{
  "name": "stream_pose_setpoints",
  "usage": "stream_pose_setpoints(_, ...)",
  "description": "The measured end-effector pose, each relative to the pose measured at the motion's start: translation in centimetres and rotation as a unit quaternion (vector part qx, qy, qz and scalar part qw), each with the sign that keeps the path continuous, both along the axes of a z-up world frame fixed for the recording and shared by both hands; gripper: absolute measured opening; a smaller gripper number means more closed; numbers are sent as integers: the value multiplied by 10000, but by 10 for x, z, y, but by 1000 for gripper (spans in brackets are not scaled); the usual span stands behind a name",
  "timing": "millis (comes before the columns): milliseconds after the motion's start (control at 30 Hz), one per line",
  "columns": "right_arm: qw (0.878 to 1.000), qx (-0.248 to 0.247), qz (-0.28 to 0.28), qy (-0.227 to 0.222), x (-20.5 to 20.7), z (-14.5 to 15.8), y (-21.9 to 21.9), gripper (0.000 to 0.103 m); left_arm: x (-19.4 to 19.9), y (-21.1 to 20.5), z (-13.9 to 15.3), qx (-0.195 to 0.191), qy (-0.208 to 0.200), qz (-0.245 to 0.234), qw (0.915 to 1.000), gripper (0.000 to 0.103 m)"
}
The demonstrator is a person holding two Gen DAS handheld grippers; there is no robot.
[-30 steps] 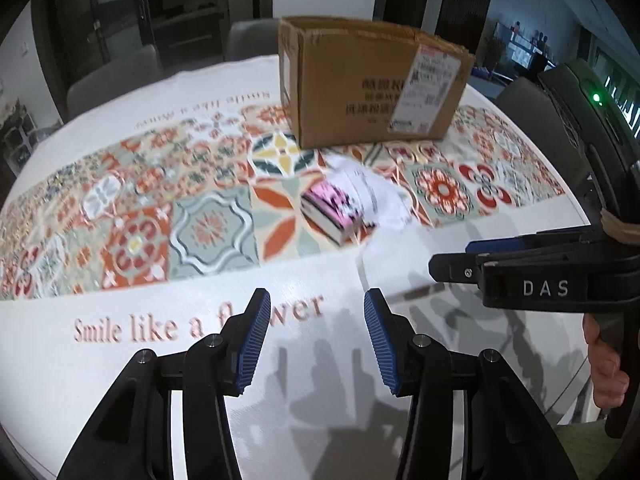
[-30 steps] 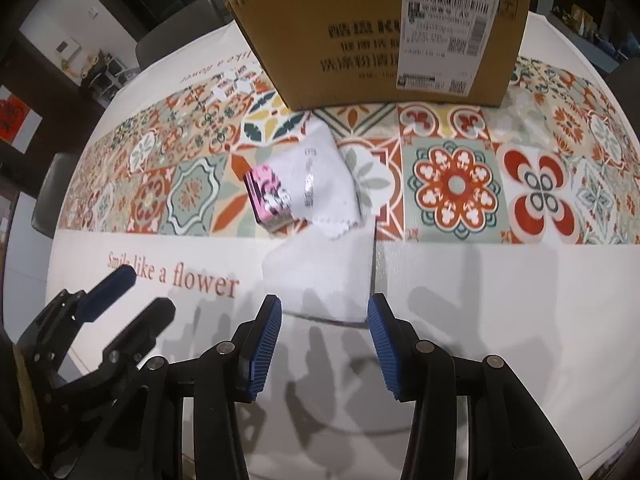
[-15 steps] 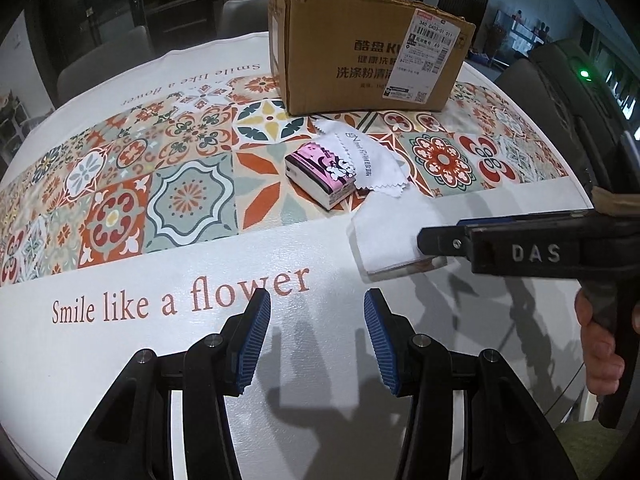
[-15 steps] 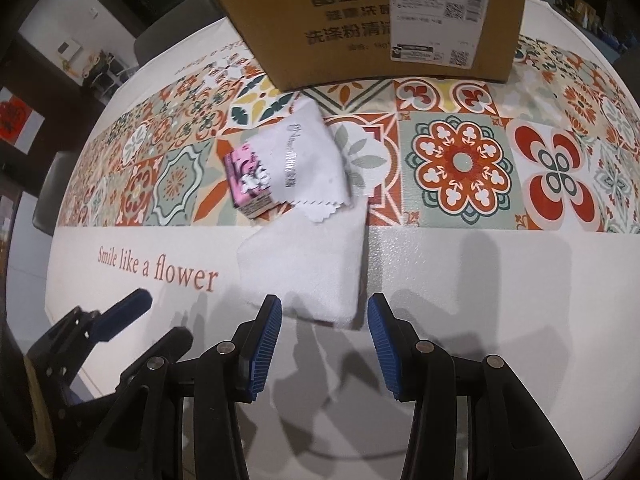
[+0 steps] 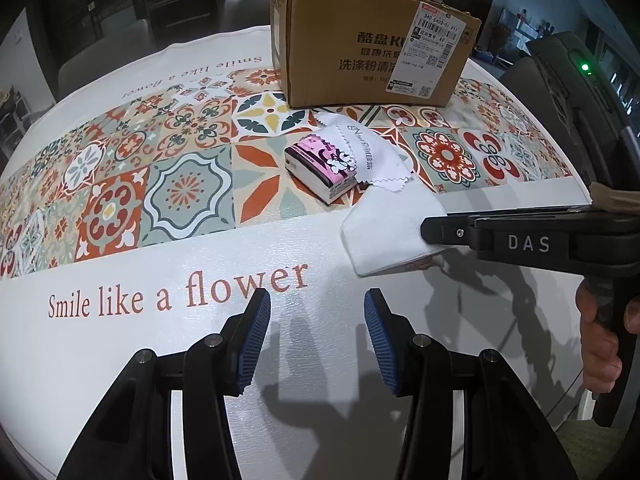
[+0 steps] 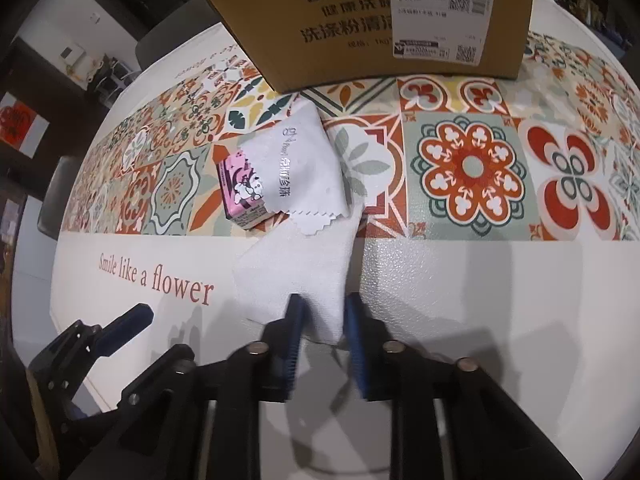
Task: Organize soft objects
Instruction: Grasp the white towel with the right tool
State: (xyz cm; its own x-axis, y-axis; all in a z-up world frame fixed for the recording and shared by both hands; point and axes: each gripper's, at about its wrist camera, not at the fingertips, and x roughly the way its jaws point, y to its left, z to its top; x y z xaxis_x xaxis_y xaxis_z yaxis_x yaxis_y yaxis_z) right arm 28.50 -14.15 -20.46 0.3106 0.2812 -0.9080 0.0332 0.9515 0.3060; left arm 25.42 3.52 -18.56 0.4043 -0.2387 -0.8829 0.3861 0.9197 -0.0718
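On the patterned table (image 5: 120,340), left gripper (image 5: 316,336) hangs half-open, empty; the pink tissue pack (image 5: 320,164), printed cloth (image 5: 368,152) and folded towel (image 6: 296,276) lie outside the cardboard box (image 5: 368,48); right gripper (image 6: 322,340) is closing on the towel's near corner.

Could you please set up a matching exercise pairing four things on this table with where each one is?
Things:
1. box
2. tissue pack
3. lens cloth
4. folded towel

Places:
A. draped partly over the tissue pack
B. on the tiled band, in front of the box
C. its near edge between the closing right gripper jaws
D. at the far side of the table, standing upright

Pairs: 1-D, 2-B, 3-A, 4-C
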Motion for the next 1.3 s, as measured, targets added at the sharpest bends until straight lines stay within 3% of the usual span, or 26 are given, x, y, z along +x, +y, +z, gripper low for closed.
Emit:
stream_pose_setpoints(200, 9997, 51, 159, -180, -2, 9, 2, 8, 1, -2, 1, -97, -28, 41, 9999, 48)
stream_pose_setpoints(767, 9943, 120, 86, -1055, -17, 71, -15, 8, -1, -30, 18, -495, -212, -207, 9983, 48)
stream_pose_setpoints(933, 9932, 330, -67, -1111, -20, 80, -29, 8, -1, -41, 27, -563, -390, -268, 9973, 48)
stream_pose_setpoints(1067, 9913, -39, -40, -1312, -27, 88, -33, 8, 2, -46, 29, -530, -445, -225, 9973, 48)
stream_pose_setpoints(1300, 9895, -164, -167, -1427, -31, 91, -47, 8, 8, -57, 34, -480, -648, -227, 9965, 49)
